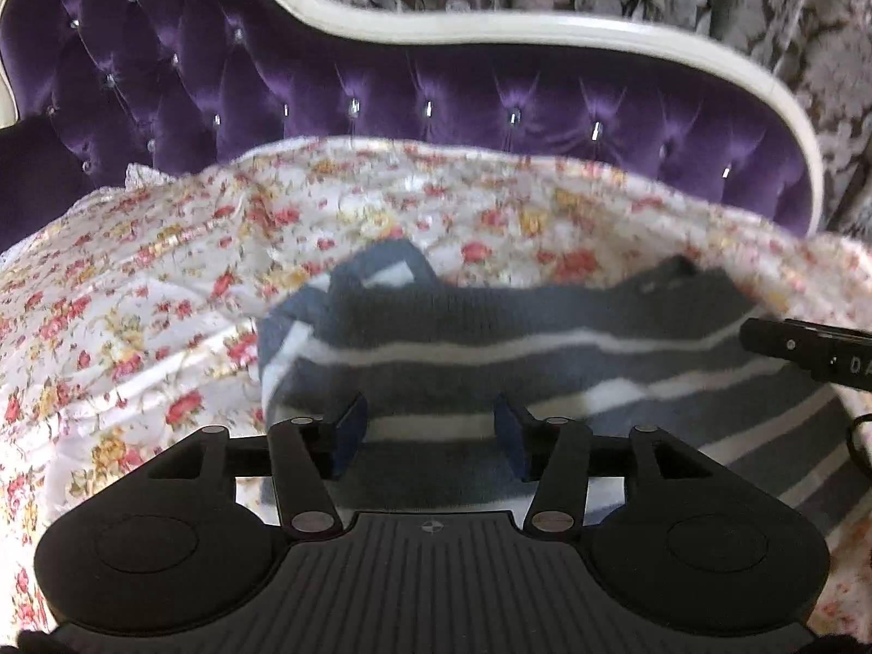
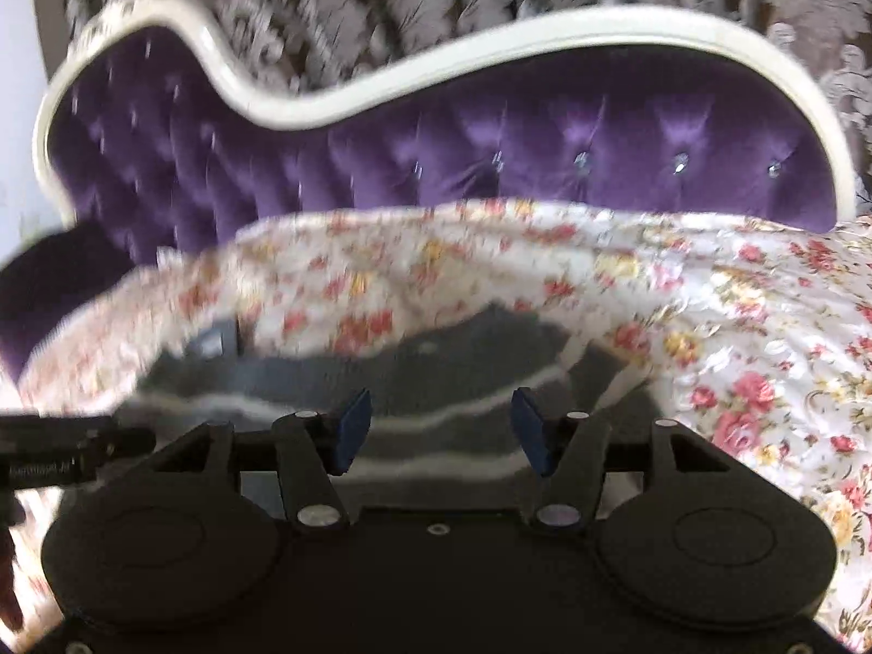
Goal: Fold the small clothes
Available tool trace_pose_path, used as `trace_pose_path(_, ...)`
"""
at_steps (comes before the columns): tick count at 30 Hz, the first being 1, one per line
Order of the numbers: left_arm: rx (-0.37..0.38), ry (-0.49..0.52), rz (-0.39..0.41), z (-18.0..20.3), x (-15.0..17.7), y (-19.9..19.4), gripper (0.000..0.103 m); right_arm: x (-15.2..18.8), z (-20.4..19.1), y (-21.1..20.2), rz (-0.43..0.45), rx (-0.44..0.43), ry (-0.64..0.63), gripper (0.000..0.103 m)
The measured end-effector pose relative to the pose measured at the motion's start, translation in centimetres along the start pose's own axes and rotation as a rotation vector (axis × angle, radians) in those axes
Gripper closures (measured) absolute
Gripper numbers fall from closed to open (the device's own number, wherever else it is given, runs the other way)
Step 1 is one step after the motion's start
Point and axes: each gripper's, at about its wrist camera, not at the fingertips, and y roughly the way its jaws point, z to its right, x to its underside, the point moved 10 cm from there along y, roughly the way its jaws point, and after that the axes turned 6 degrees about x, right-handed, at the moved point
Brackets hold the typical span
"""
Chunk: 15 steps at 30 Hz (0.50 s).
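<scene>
A small grey knit garment with white stripes (image 1: 490, 349) lies spread on a floral bedspread (image 1: 136, 316). My left gripper (image 1: 430, 430) is open, its blue pads (image 1: 349, 425) apart just above the garment's near part, holding nothing. The right gripper's black body (image 1: 806, 351) shows at the right edge of the left wrist view. In the blurred right wrist view the same garment (image 2: 463, 359) lies ahead. My right gripper (image 2: 441, 428) is open over the garment's near edge, empty. The left gripper's body (image 2: 54, 452) shows at its left edge.
A purple tufted headboard (image 1: 436, 103) with a cream curved frame (image 1: 545, 32) stands behind the bed; it also shows in the right wrist view (image 2: 490, 131). Grey patterned wallpaper (image 1: 763, 11) is behind it. The floral bedspread (image 2: 763, 359) surrounds the garment on all sides.
</scene>
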Motion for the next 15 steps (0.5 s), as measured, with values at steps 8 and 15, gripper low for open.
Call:
trace_pose_path(8, -0.048, 0.034, 0.015, -0.4, 1.0, 0.7, 0.028, 2.0, 0.6, 1.6, -0.073, 0.048, -0.072, 0.039)
trace_pose_path(15, -0.067, 0.037, 0.022, -0.7, 1.2, 0.9, 0.016, 2.3, 0.7, 1.6, -0.07, 0.058, -0.103, 0.039)
